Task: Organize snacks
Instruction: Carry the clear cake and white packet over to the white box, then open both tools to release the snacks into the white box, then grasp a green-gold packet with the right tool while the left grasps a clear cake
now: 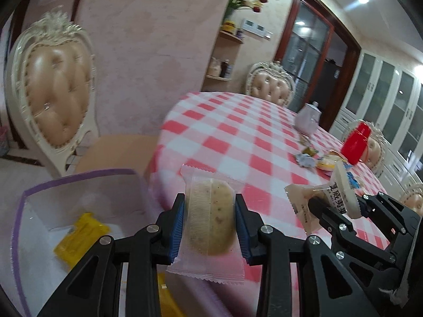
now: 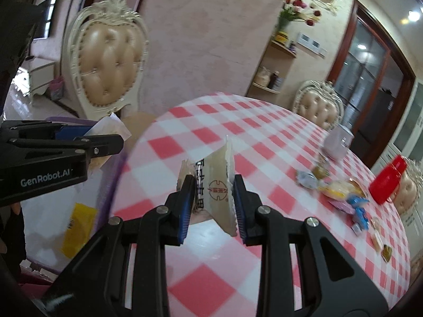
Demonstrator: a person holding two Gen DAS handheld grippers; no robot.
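You have a snack in each tool. The clear-wrapped round cake (image 1: 210, 219) sits upright between the blue pads of your left gripper (image 1: 208, 227), clamped across its width, its long axis running up and away from you along the fingers. The white printed snack packet (image 2: 218, 192) is pinched edge-on in your right gripper (image 2: 212, 206), whose jaws are nearly fully closed on the thin wrapper; it stands on its narrow side, with its upper corner pointing up.

Both are carried in the air off the near left edge of the checked table (image 1: 238, 137). The white bin with the purple rim (image 1: 79, 177) lies to the left of both grippers and lower, beside that table edge, with a yellow packet (image 1: 82, 233) already inside. Your left gripper is the nearer one: in the right wrist view it is already over the bin's rim, while the right one is over the tablecloth. I judge the left snack should drop first.

More loose snacks (image 2: 341, 190) remain near the table's far right edge, beside the red container (image 2: 387, 183).
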